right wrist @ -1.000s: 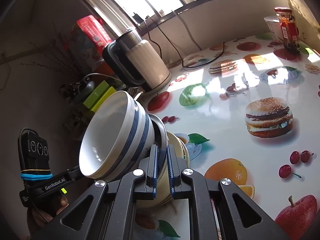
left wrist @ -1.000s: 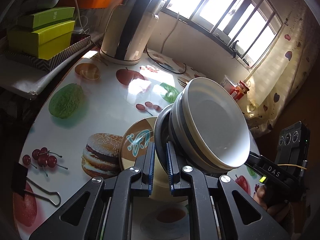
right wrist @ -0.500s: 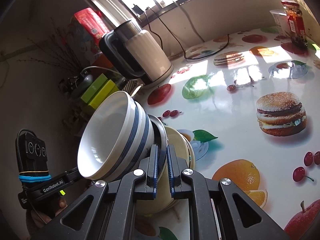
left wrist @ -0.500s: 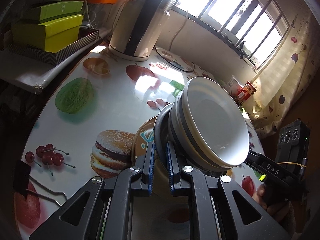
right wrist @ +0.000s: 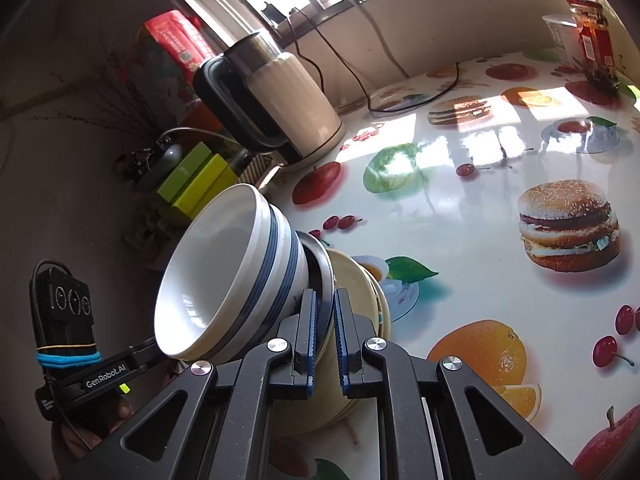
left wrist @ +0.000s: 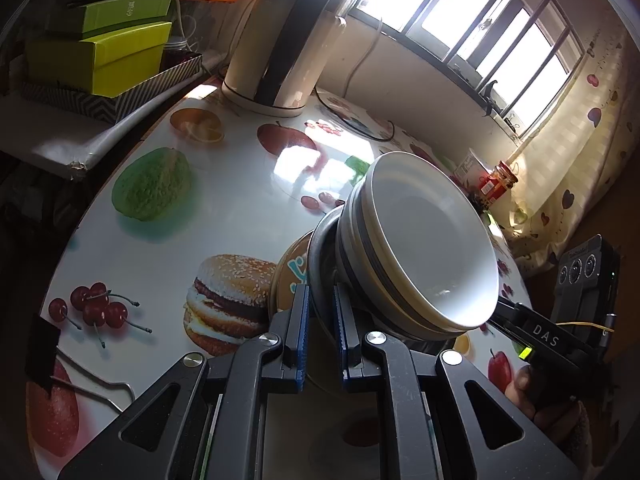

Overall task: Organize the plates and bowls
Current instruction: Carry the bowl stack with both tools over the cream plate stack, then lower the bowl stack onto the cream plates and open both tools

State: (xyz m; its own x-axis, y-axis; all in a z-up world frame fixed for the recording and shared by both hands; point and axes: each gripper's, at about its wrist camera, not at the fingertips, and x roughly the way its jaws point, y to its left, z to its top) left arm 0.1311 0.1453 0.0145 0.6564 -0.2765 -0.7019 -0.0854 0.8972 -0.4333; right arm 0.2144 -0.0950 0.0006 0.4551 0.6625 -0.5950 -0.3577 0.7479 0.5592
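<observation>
Gripping a tilted stack, left claw [left wrist: 320, 330] and right claw [right wrist: 325, 332] nearly closed on the metal plate [right wrist: 320, 264] rim, nested white bowls [left wrist: 420, 248] on it, mouths sideways, above the table [left wrist: 180, 240]

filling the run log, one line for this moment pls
left gripper: shut on metal plate | right gripper: shut on metal plate | load: blue-striped white bowls above, cream plates below | stack tilted over fruit-print table
</observation>
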